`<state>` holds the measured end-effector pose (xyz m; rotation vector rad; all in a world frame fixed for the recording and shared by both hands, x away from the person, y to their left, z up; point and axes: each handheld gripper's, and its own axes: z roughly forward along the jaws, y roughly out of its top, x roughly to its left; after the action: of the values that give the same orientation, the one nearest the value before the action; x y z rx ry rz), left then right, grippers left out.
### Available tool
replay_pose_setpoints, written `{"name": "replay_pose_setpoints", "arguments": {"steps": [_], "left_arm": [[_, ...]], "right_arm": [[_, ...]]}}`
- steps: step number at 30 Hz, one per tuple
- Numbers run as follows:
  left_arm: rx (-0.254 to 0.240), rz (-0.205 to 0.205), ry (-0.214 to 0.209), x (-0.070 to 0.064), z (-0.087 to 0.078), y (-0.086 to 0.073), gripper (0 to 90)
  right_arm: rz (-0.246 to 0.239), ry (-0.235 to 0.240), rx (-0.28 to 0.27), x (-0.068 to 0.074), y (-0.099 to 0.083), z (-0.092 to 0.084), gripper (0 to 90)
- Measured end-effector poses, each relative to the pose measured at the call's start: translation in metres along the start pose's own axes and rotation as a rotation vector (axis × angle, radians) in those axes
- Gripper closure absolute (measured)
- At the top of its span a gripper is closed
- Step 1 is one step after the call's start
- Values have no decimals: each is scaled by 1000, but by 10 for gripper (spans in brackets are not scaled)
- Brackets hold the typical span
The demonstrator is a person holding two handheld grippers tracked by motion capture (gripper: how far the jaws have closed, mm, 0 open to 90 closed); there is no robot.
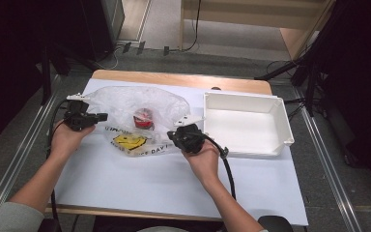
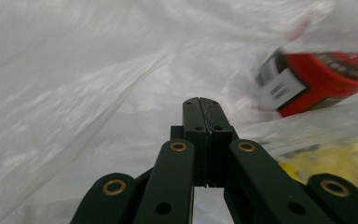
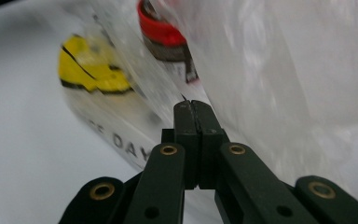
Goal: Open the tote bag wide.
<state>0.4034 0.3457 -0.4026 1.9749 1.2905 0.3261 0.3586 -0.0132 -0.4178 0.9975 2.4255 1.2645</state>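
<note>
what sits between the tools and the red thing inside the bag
Only the clear plastic bag itself: the red thing lies inside it. The left tool and right tool are shut at the bag's two sides.

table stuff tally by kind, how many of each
clear bag: 1
red tub inside the bag: 1
white bin: 1
white sheet: 1
tool: 2, left tool and right tool
total: 6

White bin (image 1: pixel 244 123) blocks the right — near tabletop (image 1: pixel 140 186) lies open.
</note>
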Motion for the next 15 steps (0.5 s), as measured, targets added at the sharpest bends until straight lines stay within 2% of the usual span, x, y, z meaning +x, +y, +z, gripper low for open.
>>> {"name": "replay_pose_setpoints", "arguments": {"steps": [5, 9, 15], "left_arm": [[-9, 22, -45, -18, -4, 9, 900], [-1, 38, -66, -30, 2, 11, 900], [4, 42, -82, -41, 11, 10, 900]], "right_arm": [[-28, 34, 3, 5, 21, 2, 900], [-59, 39, 1, 8, 39, 6, 900], [-54, 41, 0, 4, 64, 13, 900]]}}
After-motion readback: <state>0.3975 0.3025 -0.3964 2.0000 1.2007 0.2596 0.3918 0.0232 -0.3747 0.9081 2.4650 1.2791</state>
